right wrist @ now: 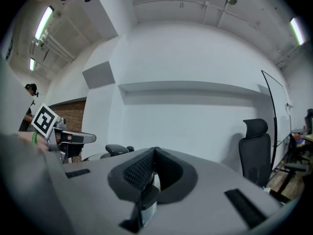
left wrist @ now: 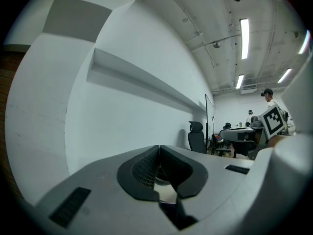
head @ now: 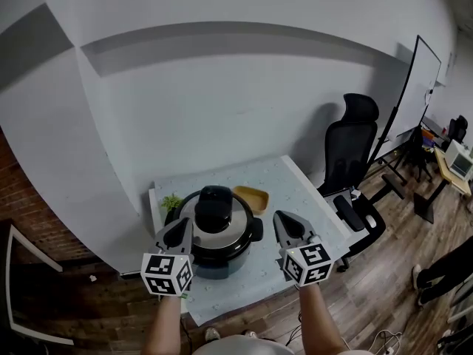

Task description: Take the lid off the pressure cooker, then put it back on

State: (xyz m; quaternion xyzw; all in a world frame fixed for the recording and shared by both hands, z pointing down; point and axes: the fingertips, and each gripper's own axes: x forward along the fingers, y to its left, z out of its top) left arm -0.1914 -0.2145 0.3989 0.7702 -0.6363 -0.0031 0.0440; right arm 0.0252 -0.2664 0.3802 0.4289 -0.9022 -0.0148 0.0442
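Observation:
The pressure cooker [head: 218,235] stands on a small white table [head: 295,191], with its silver lid [head: 214,224] seated and a black handle [head: 216,202] on top. My left gripper [head: 182,226] hovers at the cooker's left side and is shut on nothing. At the cooker's right side hangs my right gripper [head: 282,219], also shut and empty. Neither touches the cooker. In the left gripper view the left gripper [left wrist: 159,147] has its jaws pressed together. The right gripper [right wrist: 155,149] likewise shows its jaws closed, and the cooker's handle [right wrist: 116,150] peeks over its left jaw.
A yellow dish [head: 251,196] and a green sprig [head: 171,202] lie behind the cooker. A white wall rises right behind the table. A black office chair [head: 353,161] stands to the right, with a whiteboard [head: 414,87] beyond it. A wooden floor surrounds the table.

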